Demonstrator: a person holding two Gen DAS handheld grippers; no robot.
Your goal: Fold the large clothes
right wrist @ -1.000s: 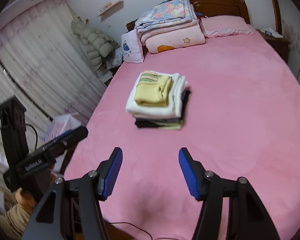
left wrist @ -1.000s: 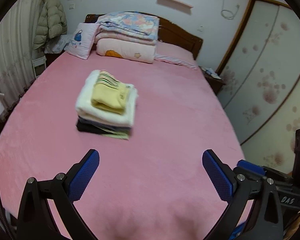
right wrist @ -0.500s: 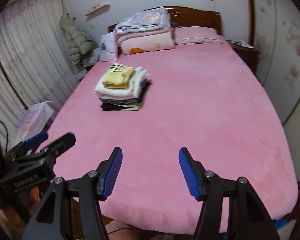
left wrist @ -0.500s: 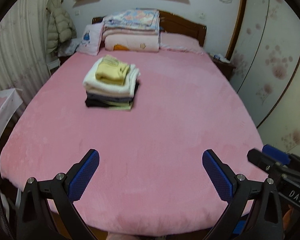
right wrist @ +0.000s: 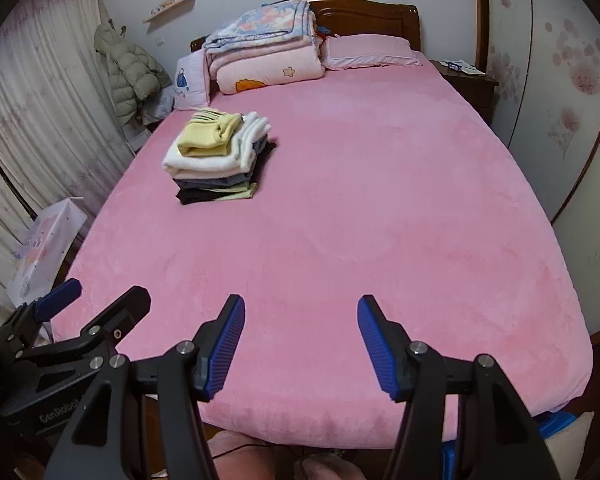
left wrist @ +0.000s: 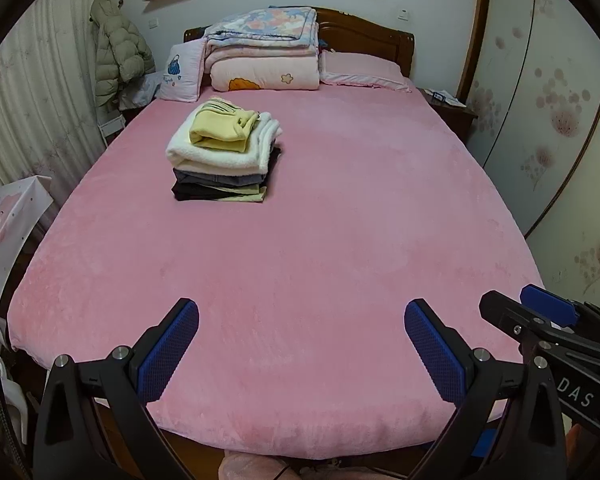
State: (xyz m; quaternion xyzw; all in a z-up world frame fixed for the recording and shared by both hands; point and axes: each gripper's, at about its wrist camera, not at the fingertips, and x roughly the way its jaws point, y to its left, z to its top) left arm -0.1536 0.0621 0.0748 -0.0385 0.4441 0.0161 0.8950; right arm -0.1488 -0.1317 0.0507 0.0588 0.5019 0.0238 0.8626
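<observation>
Left edge: a white paper gift bag with a cartoon print (left wrist: pixel 4 224) stands on the floor beside my bed, under the pale pleated curtain (left wrist: pixel 32 92).
Left gripper (left wrist: pixel 300 354): I hold it over the foot of the bed, its blue pads spread wide and gripping nothing.
Stack: the folded pile of clothes (left wrist: pixel 224 156) sits on the pink plush bed cover (left wrist: pixel 320 240), left of centre and toward the headboard, a yellow knit piece on top, a white fleecy one under it, grey, black and pale yellow-green layers below.
Middle: the near half of the cover is bare; I see no unfolded garment in either view.
Right gripper (right wrist: pixel 300 348): also over the foot of the bed, pads apart and empty, just beside my left one.
Progress: I judge the folding finished, or the next garment lies out of view.
Risk: the yellow top piece is smaller than the layers below and lies toward one side, so if I add or press a garment carelessly the pile could slump on the soft cover.
Risk: my two tools are close, so they could knock together.
</observation>
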